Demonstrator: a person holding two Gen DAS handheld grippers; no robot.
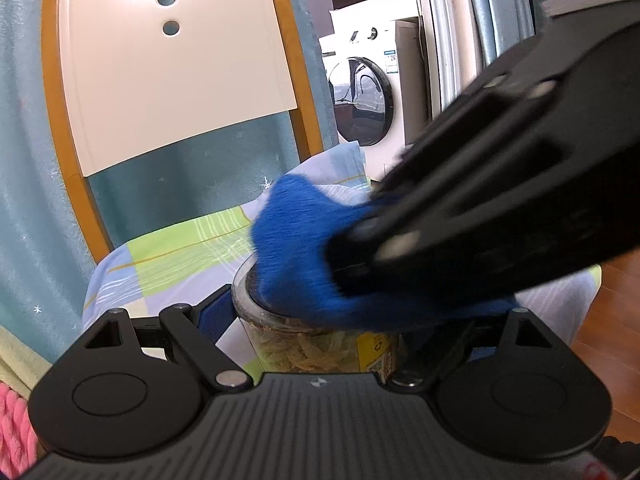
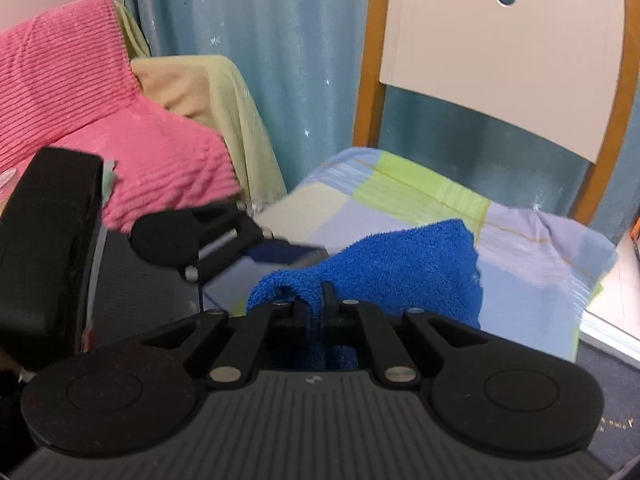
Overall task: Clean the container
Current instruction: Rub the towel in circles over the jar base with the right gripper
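Observation:
A clear plastic container [image 1: 320,344] with pale dried food inside and a yellow label stands upright between the jaws of my left gripper [image 1: 344,320], which is shut on it. A blue terry cloth [image 1: 304,256] lies over the container's dark lid and hides most of it. My right gripper [image 1: 360,248] comes in from the upper right and presses the cloth on top; it looks blurred. In the right wrist view my right gripper [image 2: 316,304] is shut on a fold of the blue cloth [image 2: 400,268], and the left gripper [image 2: 224,240] shows at the left. There the container is hidden under the cloth.
A checked pastel cloth [image 1: 180,256] covers the chair seat below. The chair's white backrest [image 1: 168,72] with its orange frame stands behind. A teal curtain hangs at the back. A pink corduroy cushion [image 2: 100,120] lies to the left and a washing machine [image 1: 372,92] stands far right.

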